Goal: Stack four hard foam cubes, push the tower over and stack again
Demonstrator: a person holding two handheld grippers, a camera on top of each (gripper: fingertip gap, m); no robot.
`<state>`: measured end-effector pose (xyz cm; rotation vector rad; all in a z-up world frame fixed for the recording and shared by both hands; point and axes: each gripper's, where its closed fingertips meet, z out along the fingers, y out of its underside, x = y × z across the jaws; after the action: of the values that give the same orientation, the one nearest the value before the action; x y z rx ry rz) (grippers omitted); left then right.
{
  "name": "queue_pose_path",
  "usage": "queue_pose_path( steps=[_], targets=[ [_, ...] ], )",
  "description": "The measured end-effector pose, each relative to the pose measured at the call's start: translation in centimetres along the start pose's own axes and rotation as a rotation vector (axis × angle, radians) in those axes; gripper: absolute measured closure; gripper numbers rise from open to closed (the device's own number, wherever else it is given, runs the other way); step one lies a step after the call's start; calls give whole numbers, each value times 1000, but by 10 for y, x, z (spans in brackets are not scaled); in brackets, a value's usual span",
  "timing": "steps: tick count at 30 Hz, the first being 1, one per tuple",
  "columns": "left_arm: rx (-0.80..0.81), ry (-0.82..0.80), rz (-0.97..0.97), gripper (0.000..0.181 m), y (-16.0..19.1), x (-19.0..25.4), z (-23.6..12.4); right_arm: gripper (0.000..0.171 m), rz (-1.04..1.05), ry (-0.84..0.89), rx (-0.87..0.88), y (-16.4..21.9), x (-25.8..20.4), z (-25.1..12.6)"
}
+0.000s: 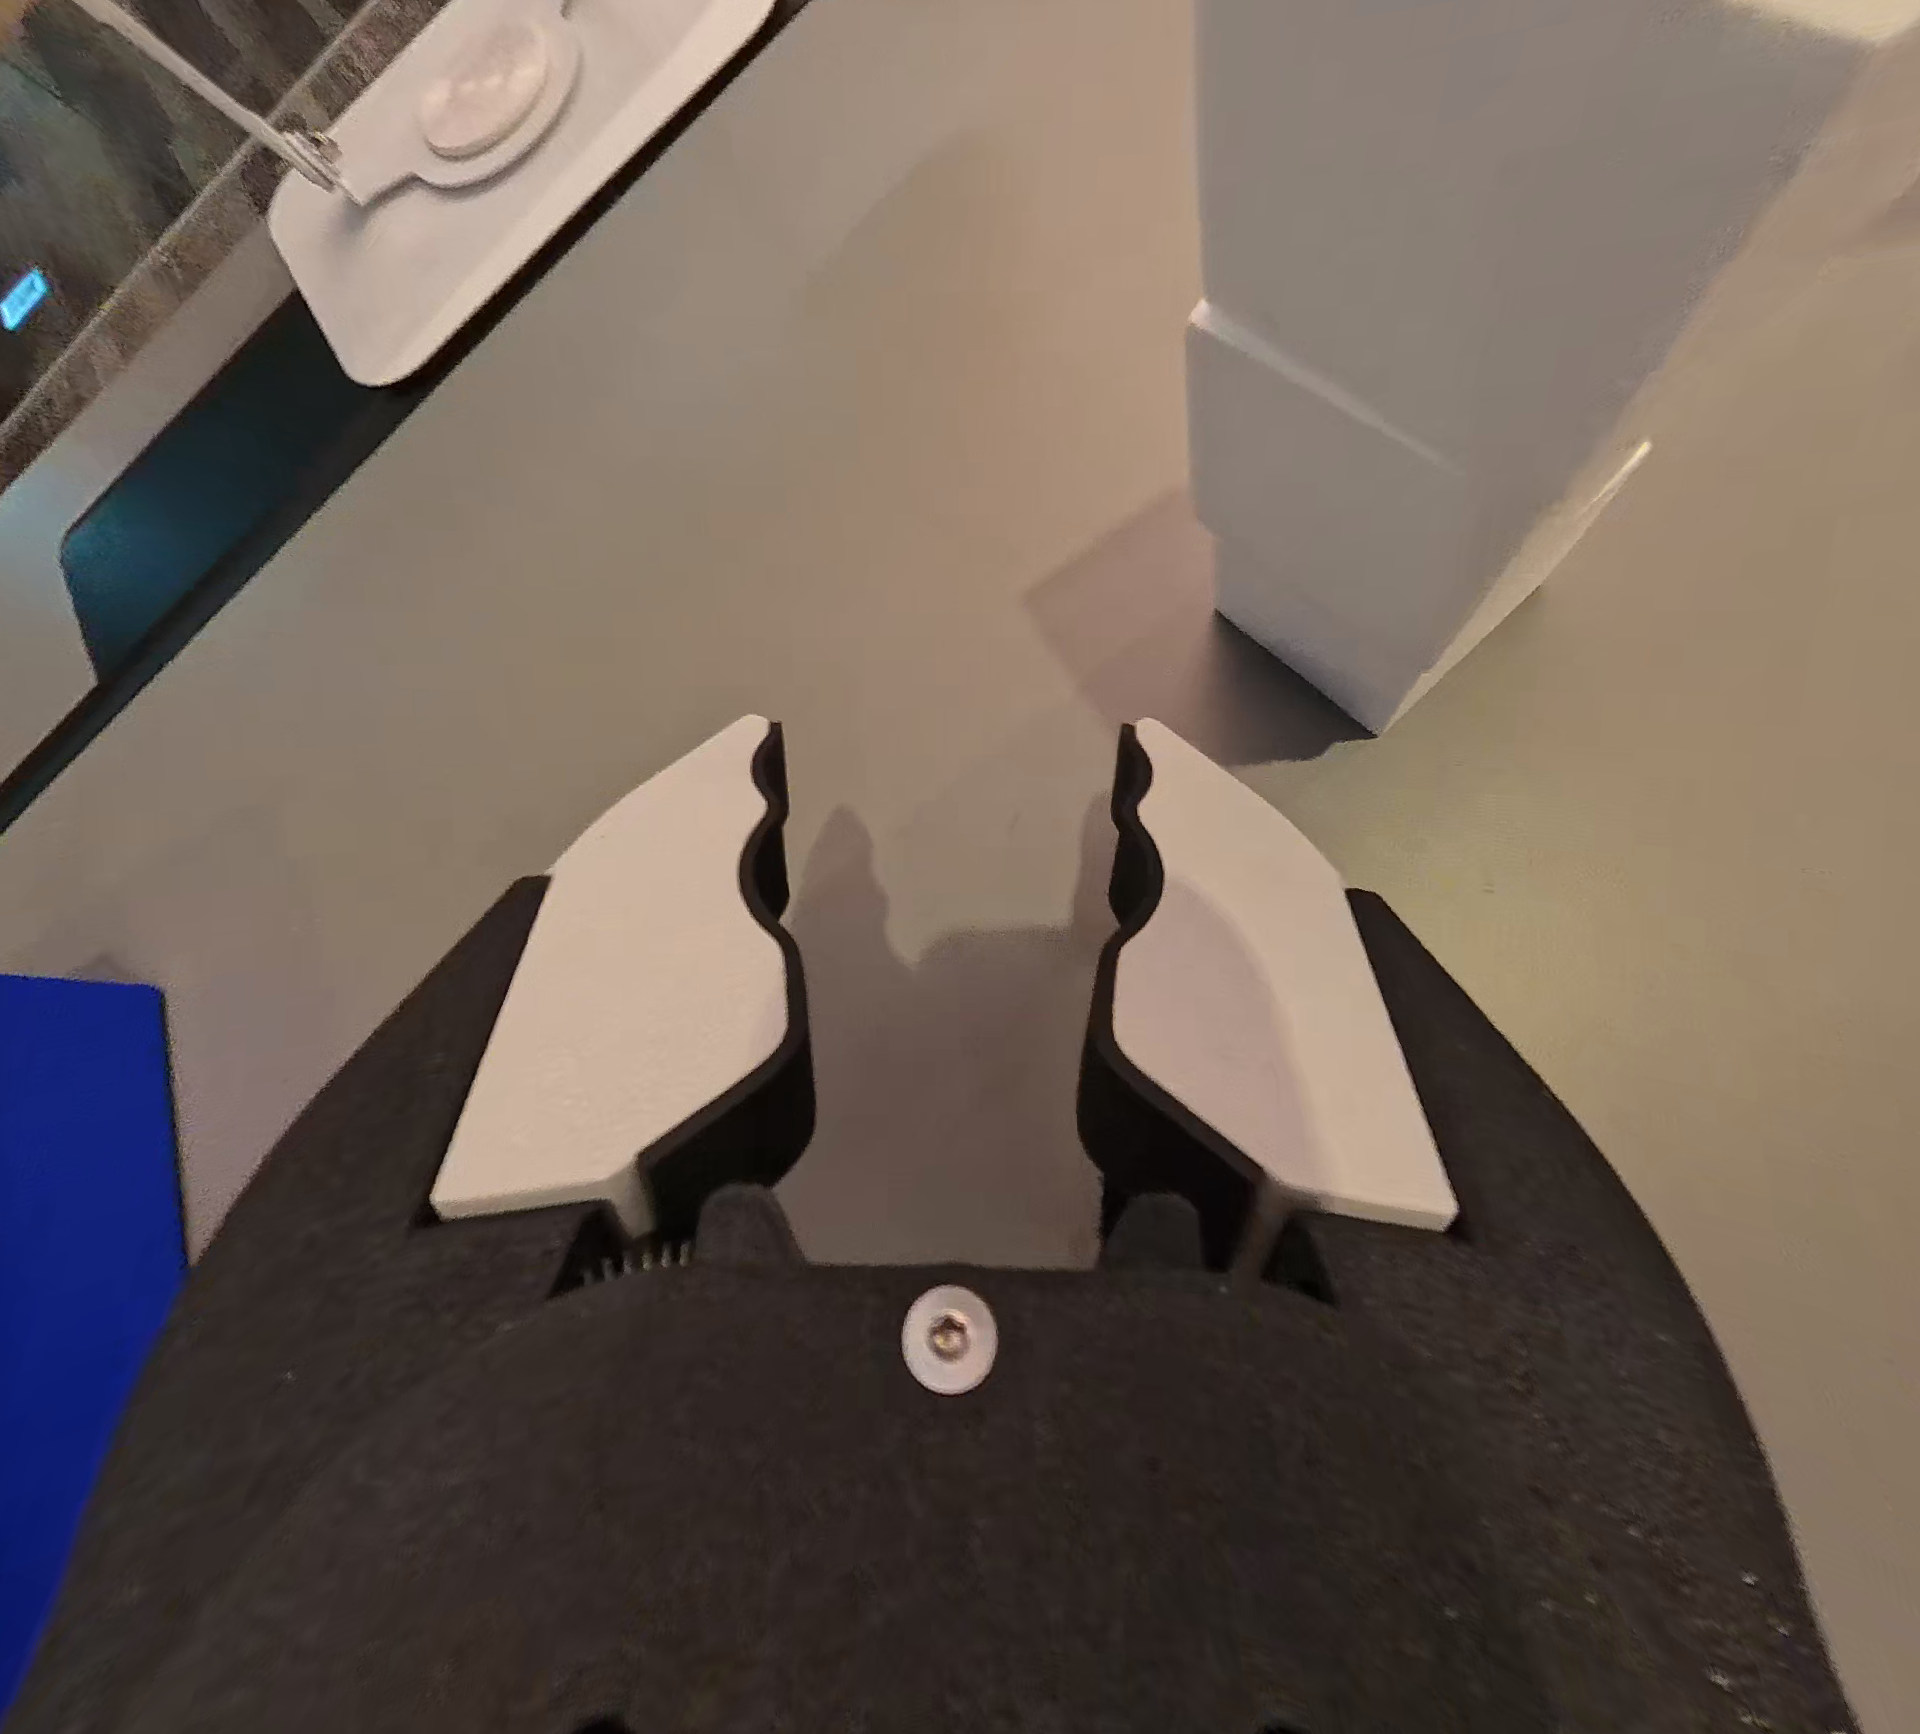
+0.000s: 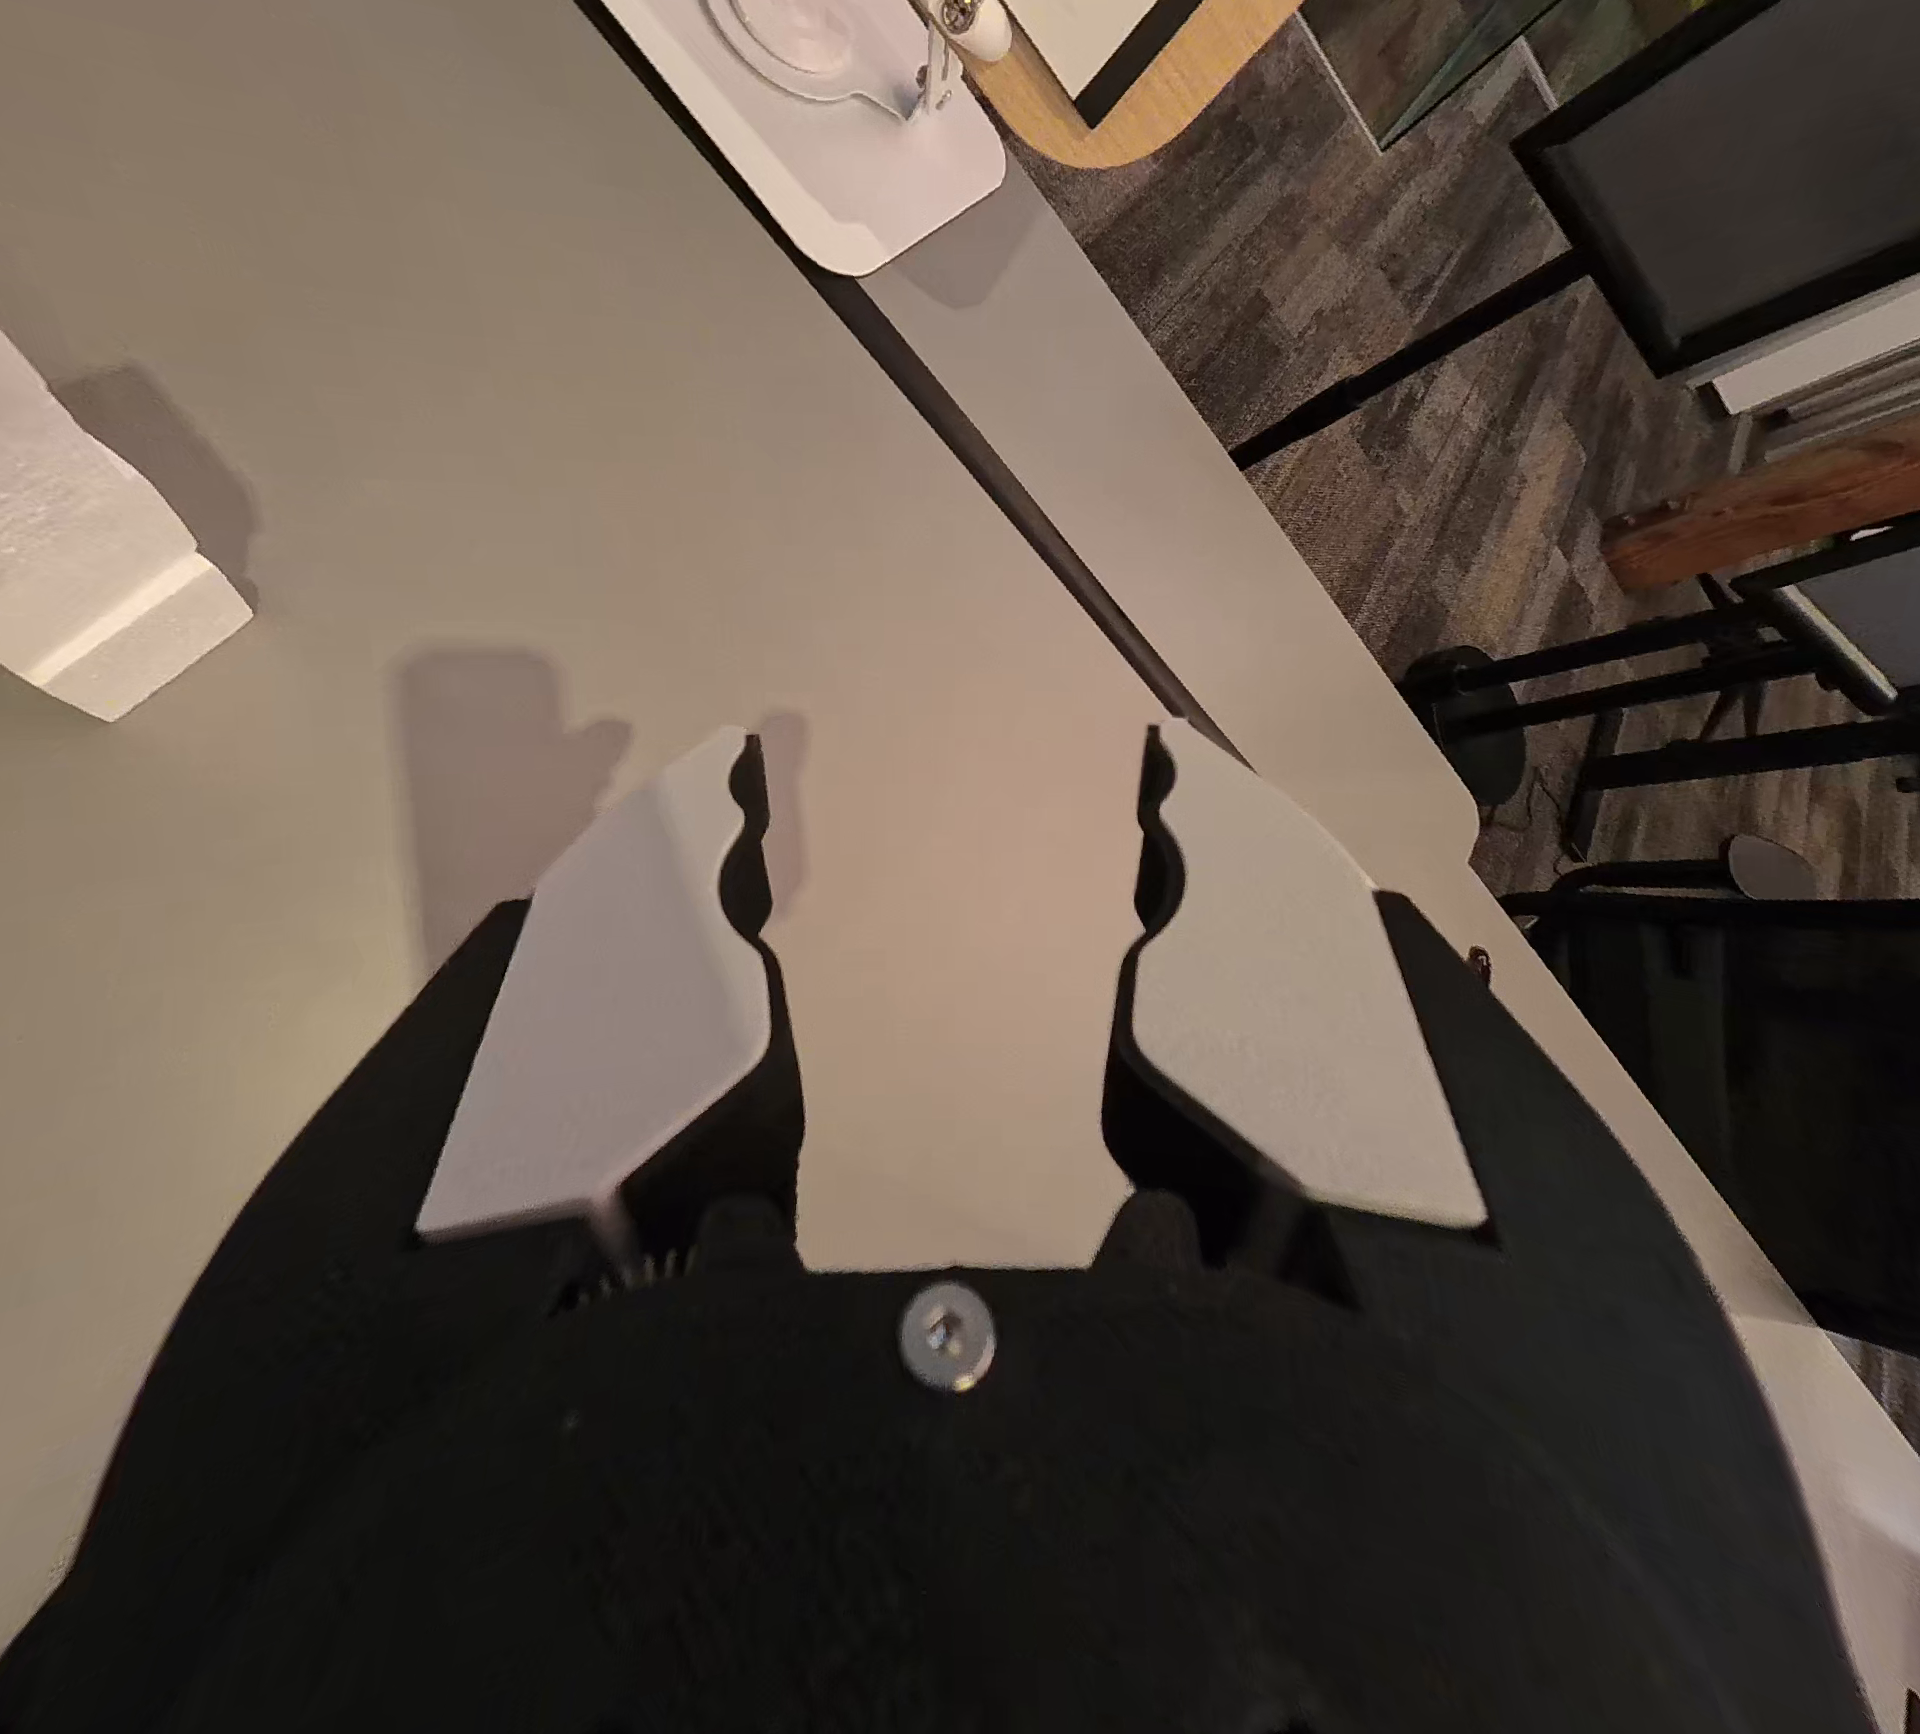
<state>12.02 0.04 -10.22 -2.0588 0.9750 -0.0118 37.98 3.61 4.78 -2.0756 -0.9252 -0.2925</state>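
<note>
The tower of white foam cubes (image 1: 1340,282) is standing on the pale table (image 1: 727,541), but its top is running out of the left wrist view, so only one seam between cubes is showing and the count cannot be told. In the right wrist view only a bottom corner of the tower (image 2: 94,583) is peeking in at the left edge, casting a shadow beside it. The left gripper (image 1: 951,754) is sitting with its jaws apart and nothing between them, near the tower's base but not touching it. The right gripper (image 2: 948,744) is likewise spread and empty, well apart from the foam. A blue flat thing (image 1: 78,1269) is lying cut off at the left edge; what it is stays unclear. A white plate-shaped stand base (image 1: 520,126) is resting at the table's far edge, its upper part cut off. Beyond the edge, patterned carpet (image 2: 1351,313) and black stands (image 2: 1662,697) are showing; some writing is appearing there, blurred.
</note>
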Motion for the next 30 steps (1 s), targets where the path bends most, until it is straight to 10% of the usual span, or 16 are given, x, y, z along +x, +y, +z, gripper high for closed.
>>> queue_pose_path(
  steps=[20, 30],
  targets=[
    [85, -37, 325, 126, -105, 39, 27, 101, 34, -13, 54, 4, 12, -12],
    [204, 206, 148, 108, -111, 55, 19, 100, 129, -194, -20, 90, 34, -12]
  ],
)
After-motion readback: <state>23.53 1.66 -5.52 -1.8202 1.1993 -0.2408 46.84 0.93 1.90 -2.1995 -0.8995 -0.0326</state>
